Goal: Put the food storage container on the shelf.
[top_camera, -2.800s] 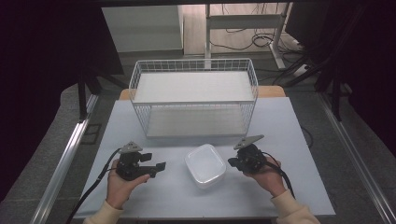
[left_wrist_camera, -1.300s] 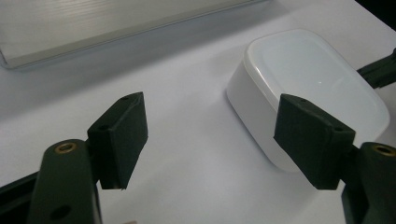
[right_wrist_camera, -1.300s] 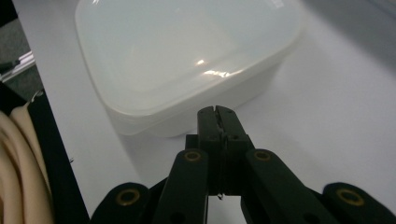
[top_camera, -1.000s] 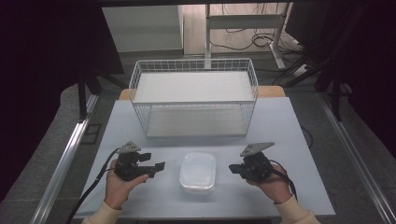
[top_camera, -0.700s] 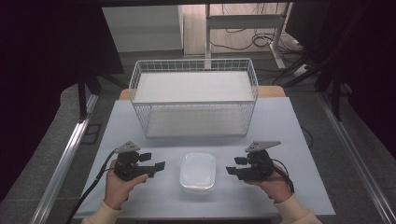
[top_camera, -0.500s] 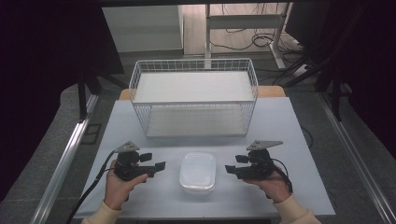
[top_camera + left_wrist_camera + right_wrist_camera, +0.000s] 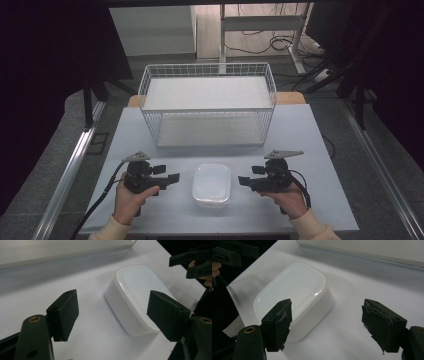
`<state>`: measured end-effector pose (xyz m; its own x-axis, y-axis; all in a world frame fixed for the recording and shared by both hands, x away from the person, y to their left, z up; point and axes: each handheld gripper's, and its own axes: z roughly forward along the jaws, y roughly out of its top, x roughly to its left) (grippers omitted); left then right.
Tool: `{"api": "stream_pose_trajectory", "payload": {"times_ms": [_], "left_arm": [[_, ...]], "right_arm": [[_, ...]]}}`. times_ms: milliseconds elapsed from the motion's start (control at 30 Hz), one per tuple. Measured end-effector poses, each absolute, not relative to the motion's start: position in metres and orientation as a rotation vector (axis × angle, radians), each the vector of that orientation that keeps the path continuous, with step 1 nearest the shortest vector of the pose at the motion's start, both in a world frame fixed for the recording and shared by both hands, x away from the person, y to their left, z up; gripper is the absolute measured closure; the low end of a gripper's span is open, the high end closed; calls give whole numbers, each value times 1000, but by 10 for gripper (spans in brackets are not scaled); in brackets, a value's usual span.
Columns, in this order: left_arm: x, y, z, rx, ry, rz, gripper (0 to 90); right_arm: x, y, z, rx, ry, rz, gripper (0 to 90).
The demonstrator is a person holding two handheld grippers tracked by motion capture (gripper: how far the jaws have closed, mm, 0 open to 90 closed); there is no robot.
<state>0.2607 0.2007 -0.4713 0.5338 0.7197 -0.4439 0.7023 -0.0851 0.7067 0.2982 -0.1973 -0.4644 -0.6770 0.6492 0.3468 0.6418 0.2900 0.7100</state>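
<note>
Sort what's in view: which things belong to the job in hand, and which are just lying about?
In the job:
white lidded container, lying flat on the table
left hand-held gripper, open beside it
right hand-held gripper, jaws just opened, nothing between them

Lying about:
white wire basket, behind
table

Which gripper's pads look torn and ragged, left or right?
The right gripper: its pads are frayed, with ragged edges. The left gripper has clean, flat pads. Both stand open beside the white container.
</note>
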Motion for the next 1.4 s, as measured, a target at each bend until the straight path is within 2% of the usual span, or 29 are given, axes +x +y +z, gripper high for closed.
{"api": "stream_pose_trajectory", "payload": {"times_ms": [300,500,633,967,1067,1233,1400], "left_arm": [[264,195,-472,1769,1203,-65,260],[270,186,-482,1762,1220,-167,282],[273,179,-490,1754,1205,-269,308],[283,171,-501,1730,1224,-357,379],[288,167,-507,1703,1220,-418,394],[295,164,-513,1684,1224,-469,443],[298,162,-518,1660,1227,-520,556]], "right_arm": [[295,-188,-469,1285,2543,1380,243],[294,-177,-474,1319,2557,1416,273],[294,-168,-480,1372,2562,1441,296],[296,-163,-491,1486,2561,1472,325],[296,-161,-494,1512,2560,1481,335],[298,-159,-497,1544,2548,1490,370],[299,-158,-498,1567,2543,1512,461]]}}
